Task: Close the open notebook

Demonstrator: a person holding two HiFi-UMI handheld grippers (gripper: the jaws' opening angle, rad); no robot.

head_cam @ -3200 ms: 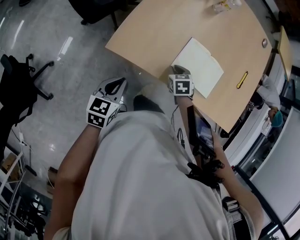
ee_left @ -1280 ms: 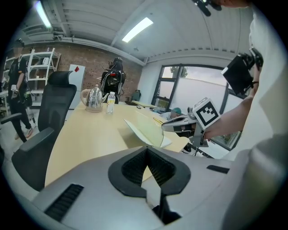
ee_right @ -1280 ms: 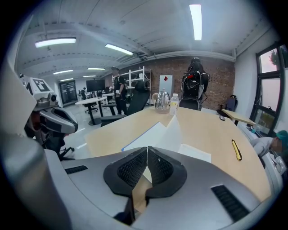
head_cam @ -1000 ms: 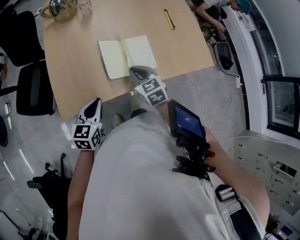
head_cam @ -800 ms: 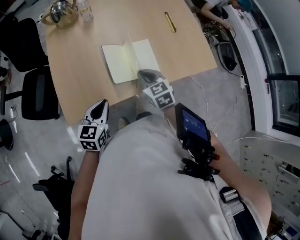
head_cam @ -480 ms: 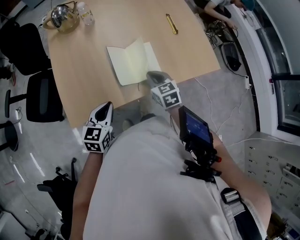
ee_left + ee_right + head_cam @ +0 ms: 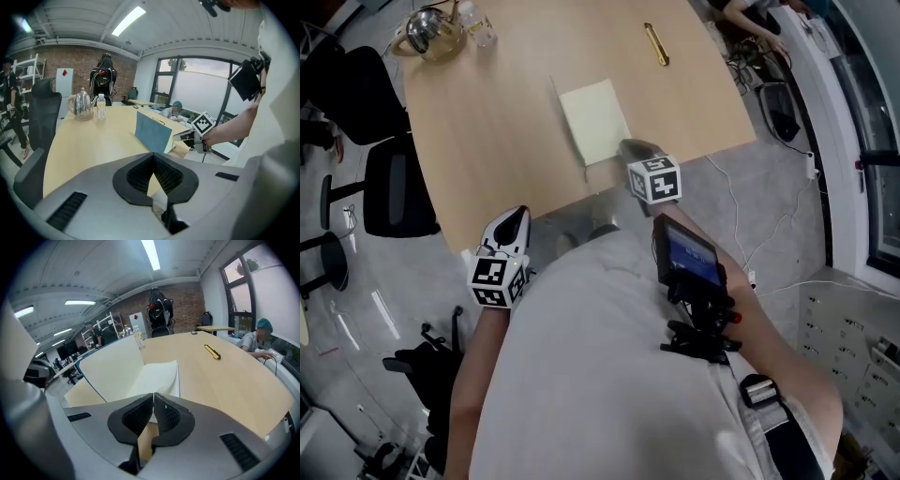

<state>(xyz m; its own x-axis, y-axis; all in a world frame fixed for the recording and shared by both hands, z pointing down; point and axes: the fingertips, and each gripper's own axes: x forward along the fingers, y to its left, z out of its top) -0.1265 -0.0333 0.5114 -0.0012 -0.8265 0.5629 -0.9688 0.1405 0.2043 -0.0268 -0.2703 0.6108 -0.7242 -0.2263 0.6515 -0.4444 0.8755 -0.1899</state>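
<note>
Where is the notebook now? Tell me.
Head view: the notebook lies at the near edge of the table, just beyond the right gripper, left cover raised, with the yellow pen farther back.

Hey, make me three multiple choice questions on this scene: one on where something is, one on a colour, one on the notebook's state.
1. Where is the kettle?
A. On the floor
B. At the table's far left corner
C. On a chair

2. What colour is the outside of the notebook's cover?
A. Red
B. Blue
C. Black

3. How is the notebook?
A. Lying flat open
B. Fully shut
C. Half shut, one cover standing up

Answers:
1 B: the head view shows it there beside the bottle.
2 B: the left gripper view shows its blue outer face.
3 C: the cover stands upright beside the pages.
</note>
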